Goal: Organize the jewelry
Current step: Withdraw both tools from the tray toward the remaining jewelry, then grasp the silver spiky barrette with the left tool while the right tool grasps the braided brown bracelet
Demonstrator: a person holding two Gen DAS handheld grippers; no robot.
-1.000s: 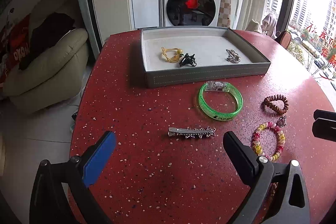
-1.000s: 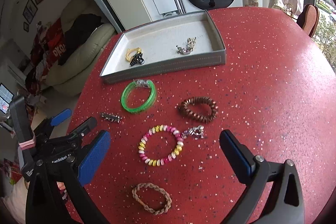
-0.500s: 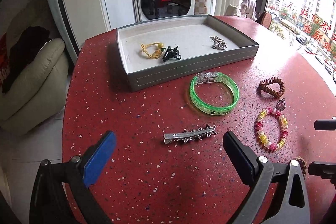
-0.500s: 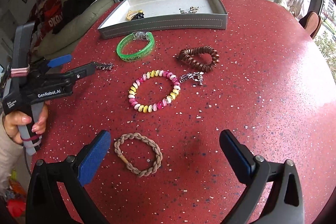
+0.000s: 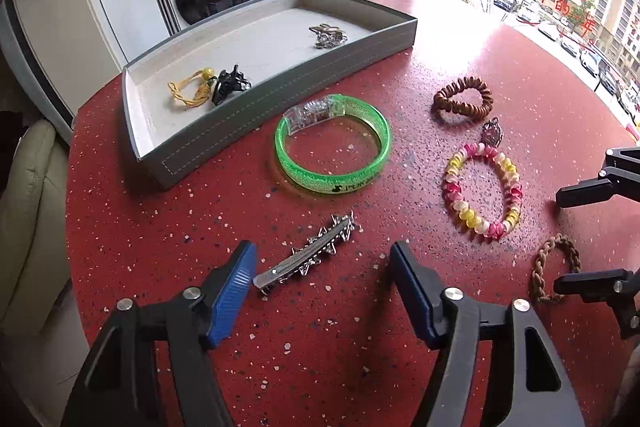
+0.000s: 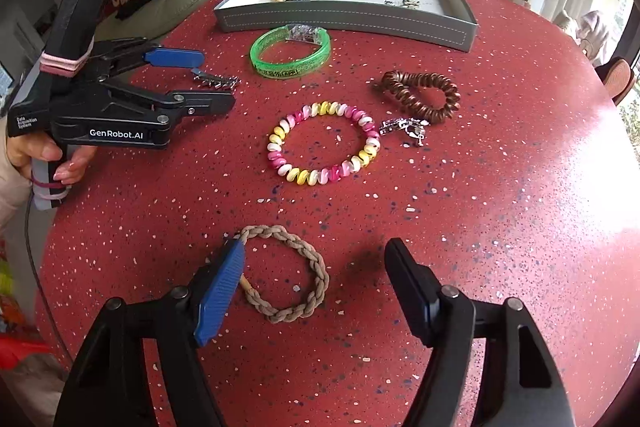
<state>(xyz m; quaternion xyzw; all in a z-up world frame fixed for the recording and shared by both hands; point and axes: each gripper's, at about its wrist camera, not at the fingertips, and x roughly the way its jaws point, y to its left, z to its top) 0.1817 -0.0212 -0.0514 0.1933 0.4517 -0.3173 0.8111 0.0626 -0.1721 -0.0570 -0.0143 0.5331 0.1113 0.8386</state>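
Note:
A silver spiked hair clip point(image 5: 308, 255) lies on the red table between the fingers of my left gripper point(image 5: 322, 267). Its jaws are closing, and the blue pad is near the clip's end without pressing on it. My right gripper point(image 6: 315, 255) straddles a tan braided bracelet point(image 6: 306, 249); its jaws are closing too, and its left pad sits at the braid's edge. The grey tray point(image 5: 280, 107) stands behind and holds a yellow cord point(image 5: 188, 91), a black clip point(image 5: 230, 85) and a silver piece point(image 5: 326, 35).
Loose on the table are a green bangle point(image 5: 332, 183), a pink-and-yellow bead bracelet point(image 5: 450, 187), a brown spiral tie point(image 5: 464, 99) and a small silver charm point(image 5: 491, 135). A hand holds the left gripper point(image 6: 212, 83). A sofa and a washing machine stand beyond the table.
Both grippers dropped toward the table and rolled, and their jaws narrowed. The hair clip now lies between the left fingers and the braided bracelet between the right fingers.

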